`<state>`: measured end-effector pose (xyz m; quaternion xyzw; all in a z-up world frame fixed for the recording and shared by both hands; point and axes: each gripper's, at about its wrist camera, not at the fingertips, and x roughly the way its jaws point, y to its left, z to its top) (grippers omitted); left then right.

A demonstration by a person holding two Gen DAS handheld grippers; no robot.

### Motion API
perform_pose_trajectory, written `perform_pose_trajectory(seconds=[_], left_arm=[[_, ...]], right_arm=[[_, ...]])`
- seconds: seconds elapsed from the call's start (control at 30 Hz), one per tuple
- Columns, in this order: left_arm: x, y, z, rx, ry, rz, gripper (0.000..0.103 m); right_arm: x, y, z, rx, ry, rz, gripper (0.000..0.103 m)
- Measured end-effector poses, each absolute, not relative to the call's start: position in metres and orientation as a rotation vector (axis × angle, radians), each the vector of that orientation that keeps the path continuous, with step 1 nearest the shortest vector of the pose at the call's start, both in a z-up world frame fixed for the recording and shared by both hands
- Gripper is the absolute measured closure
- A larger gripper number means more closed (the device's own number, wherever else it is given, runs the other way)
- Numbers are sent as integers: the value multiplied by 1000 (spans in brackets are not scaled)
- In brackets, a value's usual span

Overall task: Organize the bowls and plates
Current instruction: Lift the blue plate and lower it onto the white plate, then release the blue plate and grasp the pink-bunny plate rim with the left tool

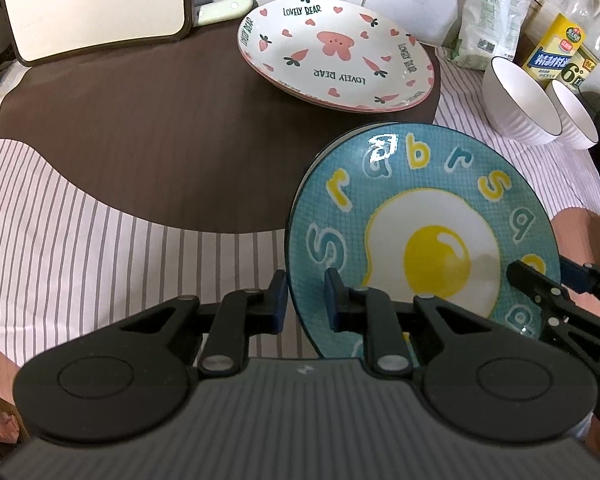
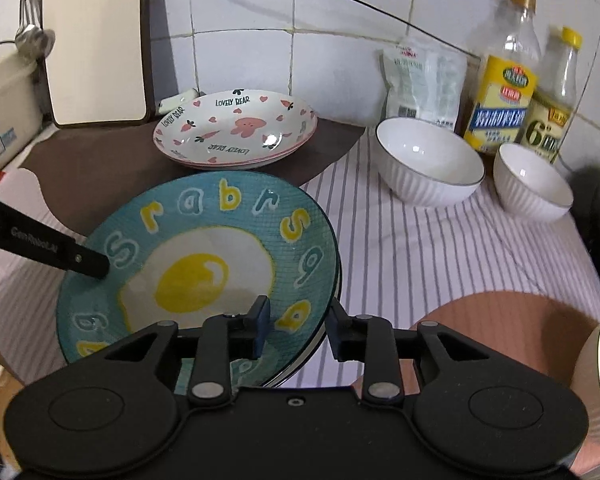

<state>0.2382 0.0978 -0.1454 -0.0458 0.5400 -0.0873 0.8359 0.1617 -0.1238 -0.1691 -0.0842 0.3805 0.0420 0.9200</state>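
Near the pink plate (image 1: 336,54), both sides of the blue egg plate (image 1: 424,240) straddled: left hand-held gripper (image 1: 306,300) and right hand-held gripper (image 2: 296,330) apart around its rim. Next: clamp, lift, stack on pink plate; bowls (image 2: 428,164) wait.

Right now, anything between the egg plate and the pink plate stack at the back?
Nothing visible. Both grippers, left gripper and right gripper, straddle the egg plate's rim on opposite sides. Only bare brown mat lies between it and the pink plate stack. The white bowls sit off to the right.
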Motion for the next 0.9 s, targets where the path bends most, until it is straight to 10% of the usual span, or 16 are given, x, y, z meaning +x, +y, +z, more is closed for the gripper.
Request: perform_pose_trajectory(seconds=[0.9], left_arm=[[267,153,-56,-180,884,-224,74]], right_arm=[[206,-144,-114,57,609,302,55]])
